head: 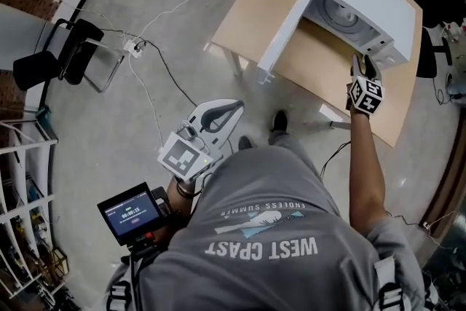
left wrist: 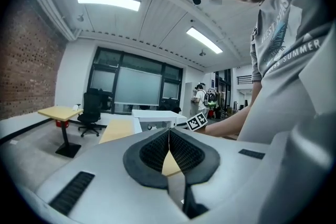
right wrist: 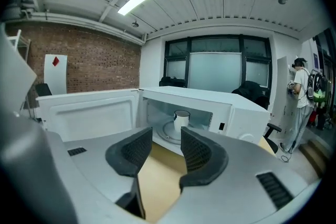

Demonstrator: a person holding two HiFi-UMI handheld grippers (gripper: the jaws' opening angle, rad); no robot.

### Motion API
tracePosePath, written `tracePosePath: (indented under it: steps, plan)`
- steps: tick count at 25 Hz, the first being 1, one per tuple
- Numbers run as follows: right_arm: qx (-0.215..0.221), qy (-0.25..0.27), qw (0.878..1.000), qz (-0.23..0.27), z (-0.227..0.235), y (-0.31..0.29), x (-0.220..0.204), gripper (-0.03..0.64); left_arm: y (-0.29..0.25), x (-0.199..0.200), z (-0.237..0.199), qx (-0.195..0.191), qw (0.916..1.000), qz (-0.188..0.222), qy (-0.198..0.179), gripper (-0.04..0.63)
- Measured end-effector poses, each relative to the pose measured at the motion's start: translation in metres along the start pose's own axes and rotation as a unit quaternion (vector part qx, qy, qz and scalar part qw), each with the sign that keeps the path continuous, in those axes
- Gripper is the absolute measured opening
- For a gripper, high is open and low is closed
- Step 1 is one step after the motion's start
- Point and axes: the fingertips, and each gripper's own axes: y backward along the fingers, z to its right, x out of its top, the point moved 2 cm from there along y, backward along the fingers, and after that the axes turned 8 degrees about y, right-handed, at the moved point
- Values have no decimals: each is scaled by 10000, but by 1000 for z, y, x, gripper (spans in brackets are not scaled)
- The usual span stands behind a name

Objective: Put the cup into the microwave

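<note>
The cup (right wrist: 181, 118) stands inside the microwave (right wrist: 247, 108), on the round turntable near the middle of the cavity. It is upright: its long axis runs straight up and down and its dark-rimmed mouth faces the cavity's ceiling. It is white and straight-sided; whether it has a handle cannot be told from here. Nothing touches it. In the head view the cavity is seen from above, but the cup itself cannot be picked out there.

The microwave is a white box with its control panel to the right of the opening in the right gripper view. Its door (right wrist: 84, 110) is swung fully open to the left, inner face toward the camera. The oven sits on a pale wooden surface (head: 255, 4), toward the far end as the head view shows it.

The right claw (right wrist: 165, 147) is in front of the open cavity, well short of the cup and pointing at it, over bare wood. Its jaws stand about half apart with nothing between them; the cup shows in the gap, far behind the pads. In the head view this claw (head: 364, 63) is held out on a straight arm, near the oven's front right corner.

The left claw (left wrist: 169, 148) is drawn back beside the person's body, off the surface and over the floor in the head view (head: 237, 107). Its ribbed pads are pressed together at the tips and it carries nothing.
</note>
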Motion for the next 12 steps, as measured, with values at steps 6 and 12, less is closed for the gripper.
tracePosePath:
  steps: [6,12]
  plan:
    - [323,-199,9980,497,-23,73,27,175,12,-10,24,-290,9996,1,-61,21]
    - [551,-218,9928,1037,-44,152,65,76,16,-24,50,-762,9971,-56,-69,21]
